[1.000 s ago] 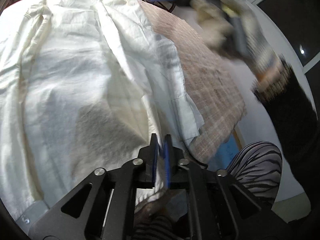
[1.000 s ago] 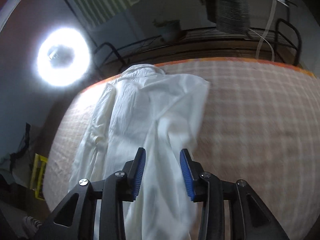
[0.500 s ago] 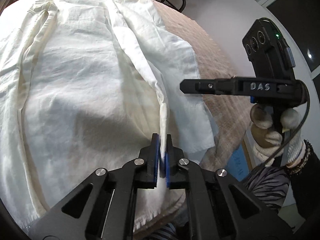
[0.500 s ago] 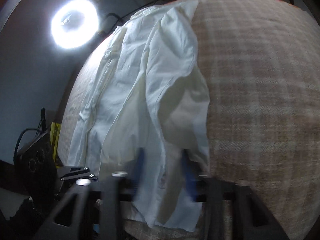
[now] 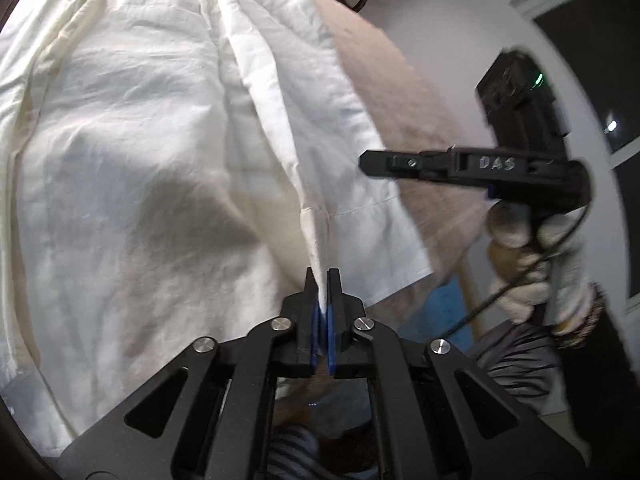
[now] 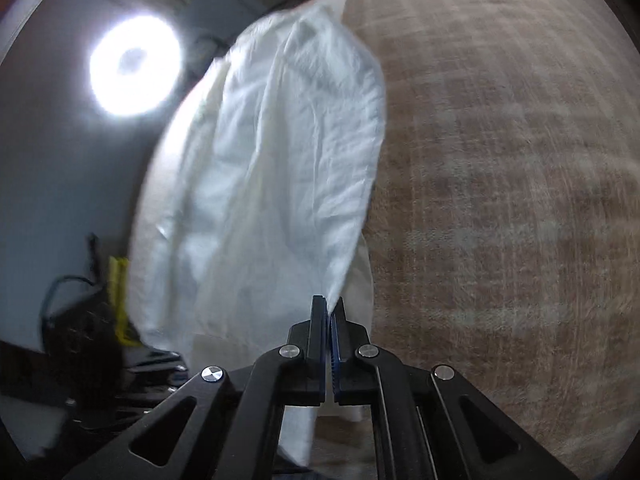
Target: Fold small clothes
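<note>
Both hand-held grippers, left (image 5: 322, 280) and right (image 6: 330, 307), pinch the crinkled white shirt (image 5: 140, 140) (thin cotton-like weave); beneath, a nubby plaid cover (image 6: 500, 200).

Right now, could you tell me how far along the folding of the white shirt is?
Early. Done: the white shirt lies spread on the checked cover. In hand: the left gripper and the right gripper are each shut on a pinch of its near edge. Left: no fold is visible yet; every fold remains.
</note>
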Demonstrator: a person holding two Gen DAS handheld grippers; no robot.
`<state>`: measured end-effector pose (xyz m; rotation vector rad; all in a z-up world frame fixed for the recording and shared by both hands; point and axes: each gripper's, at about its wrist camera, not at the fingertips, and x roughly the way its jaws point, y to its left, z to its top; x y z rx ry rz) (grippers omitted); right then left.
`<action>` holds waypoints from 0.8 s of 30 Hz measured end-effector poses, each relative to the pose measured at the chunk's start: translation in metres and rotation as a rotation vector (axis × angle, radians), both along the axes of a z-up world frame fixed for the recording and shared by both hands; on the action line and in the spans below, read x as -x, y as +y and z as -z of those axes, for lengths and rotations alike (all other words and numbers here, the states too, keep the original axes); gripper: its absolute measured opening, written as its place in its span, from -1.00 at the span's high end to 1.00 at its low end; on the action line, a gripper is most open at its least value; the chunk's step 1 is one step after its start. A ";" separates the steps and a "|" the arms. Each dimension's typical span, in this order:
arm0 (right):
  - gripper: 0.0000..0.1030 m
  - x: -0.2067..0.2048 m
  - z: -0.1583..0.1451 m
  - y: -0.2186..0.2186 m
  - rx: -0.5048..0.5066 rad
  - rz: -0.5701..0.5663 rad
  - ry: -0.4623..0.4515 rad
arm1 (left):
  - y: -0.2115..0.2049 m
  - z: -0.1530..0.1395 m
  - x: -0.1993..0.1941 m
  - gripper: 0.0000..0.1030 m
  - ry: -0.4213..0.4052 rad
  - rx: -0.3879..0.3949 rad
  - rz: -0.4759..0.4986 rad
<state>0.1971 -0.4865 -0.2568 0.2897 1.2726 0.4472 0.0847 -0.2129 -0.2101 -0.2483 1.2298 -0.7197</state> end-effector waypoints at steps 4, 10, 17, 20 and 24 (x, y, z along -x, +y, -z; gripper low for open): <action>1.00 -0.004 0.006 0.006 0.071 -0.020 -0.004 | -0.004 -0.017 0.017 1.00 -0.119 -0.088 0.012; 0.38 0.005 -0.021 -0.013 0.030 0.027 -0.103 | -0.005 -0.062 0.045 1.00 -0.348 -0.104 -0.040; 0.12 0.017 -0.067 -0.078 -0.115 0.236 -0.279 | -0.052 -0.047 0.041 0.30 -0.356 -0.121 0.040; 0.02 0.026 -0.078 -0.101 -0.134 0.294 -0.331 | -0.079 -0.036 0.037 0.28 -0.335 -0.156 0.067; 0.01 0.031 -0.076 -0.123 -0.136 0.347 -0.331 | -0.111 -0.017 0.023 -0.08 -0.323 -0.242 0.100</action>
